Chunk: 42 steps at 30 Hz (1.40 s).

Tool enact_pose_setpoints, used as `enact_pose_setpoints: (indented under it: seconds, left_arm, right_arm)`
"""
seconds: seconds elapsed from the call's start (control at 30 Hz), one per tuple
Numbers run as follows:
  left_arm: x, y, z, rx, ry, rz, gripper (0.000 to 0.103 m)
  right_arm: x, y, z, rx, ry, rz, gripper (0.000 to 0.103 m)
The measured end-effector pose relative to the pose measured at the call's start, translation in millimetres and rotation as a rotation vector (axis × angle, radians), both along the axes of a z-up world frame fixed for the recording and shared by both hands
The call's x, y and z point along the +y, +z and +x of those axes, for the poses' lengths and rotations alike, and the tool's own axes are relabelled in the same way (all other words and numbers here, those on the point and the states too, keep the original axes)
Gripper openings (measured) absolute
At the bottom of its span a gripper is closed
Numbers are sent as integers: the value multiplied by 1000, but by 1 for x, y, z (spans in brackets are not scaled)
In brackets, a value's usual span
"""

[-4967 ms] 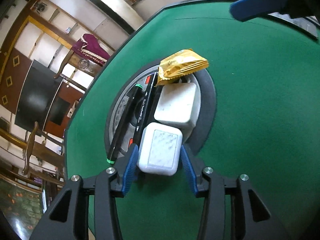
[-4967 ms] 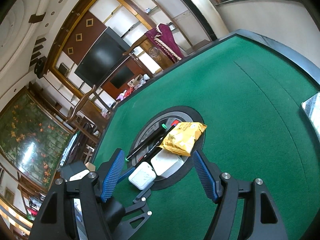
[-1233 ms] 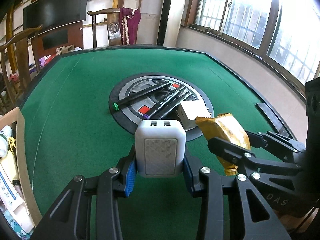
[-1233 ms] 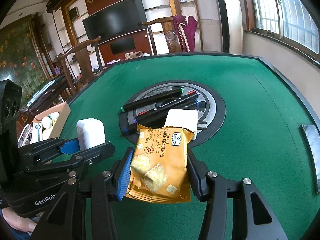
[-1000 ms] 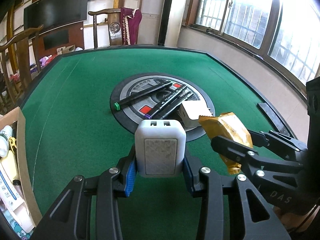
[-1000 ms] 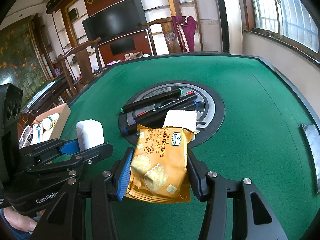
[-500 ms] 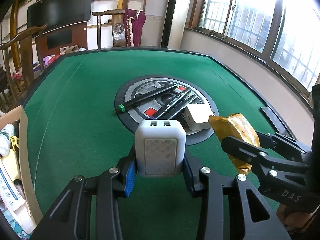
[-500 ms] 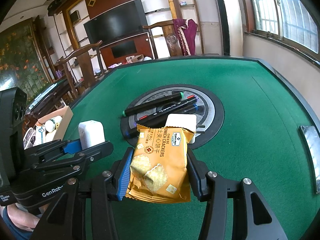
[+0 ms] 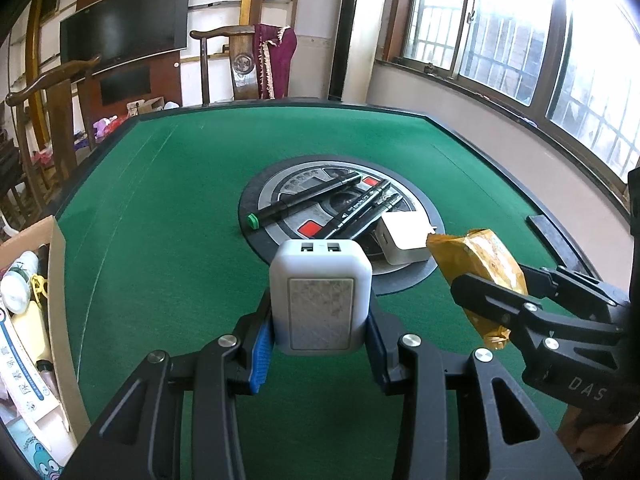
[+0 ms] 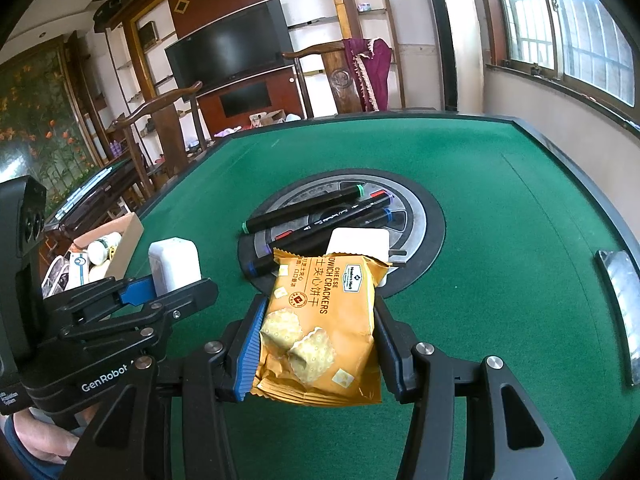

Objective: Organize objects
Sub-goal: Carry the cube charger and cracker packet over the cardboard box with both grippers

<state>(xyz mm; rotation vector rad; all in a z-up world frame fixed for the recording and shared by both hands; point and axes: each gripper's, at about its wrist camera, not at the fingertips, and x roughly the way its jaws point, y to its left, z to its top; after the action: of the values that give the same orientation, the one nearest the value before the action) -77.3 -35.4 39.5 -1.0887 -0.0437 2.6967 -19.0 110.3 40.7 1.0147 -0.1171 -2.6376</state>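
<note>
Left gripper [image 9: 320,322]: clamped on a white USB charger [image 9: 320,300], ports facing away, held clear above the green surface [image 9: 160,260]; blue pads pressed flat on both sides of the block.
Right gripper [image 10: 316,336]: closed on a yellow cracker packet [image 10: 320,320], print upward, pinched at mid-height with the far end free; also clear of the felt.
Box [image 9: 36,300]: open cardboard carton at the left edge, just beside the surface, already holding bottles and printed packs; probably the drop-off for both items.
Centre disc [image 10: 340,236]: well ahead of both grippers, with three black markers [image 10: 320,212] lying side by side at a slant and a second white adapter [image 10: 360,244] just beside them.
Step in hand: carrying both items away from the disc, judged from the lifted, steady hold.
Doing it well: keep the charger level so the smooth case stays seated in the pads; go easy on the packet, since the crackers inside may crush; swing the left load over the box first, to keep the two grippers from crossing; lower before letting go rather than dropping.
Changed since five seconds ago: charger and packet then lay on the disc among the markers, now both in the air; right gripper stood wide and bare then; views looked steeply down then, now out across the surface toward chairs [image 9: 244,64] and window [image 9: 520,32].
Changed in the last second: next to nothing; both holds unaltered.
</note>
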Motion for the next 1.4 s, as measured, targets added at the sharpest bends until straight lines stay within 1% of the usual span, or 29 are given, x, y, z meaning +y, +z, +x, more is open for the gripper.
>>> enact_pose_setpoints:
  seconds: [0.47,0.67,0.8,0.93,1.13,1.27,1.4]
  left_arm:
    - [0,-1,1,10,14,-16,39]
    - [0,1,4,27,22,-26,39]
    - [-3,7,9,55,40,-20,39]
    - [-11,15,21,84,72,-3,39]
    - [-31,30,51,140,123,29,39]
    - [-45,42,73,182,147,41,39]
    - [-55,48,85,199,158,43,39]
  right_arm:
    - [0,2,3,6,9,-8,55]
    - [-1,3,3,11,12,-6,55]
    - [-2,5,6,25,11,-6,55]
    - [-5,10,12,38,20,-13,55]
    - [-19,16,26,56,49,-26,55]
    - [-33,19,34,62,72,-31,55]
    - [-52,22,39,66,101,-27,56]
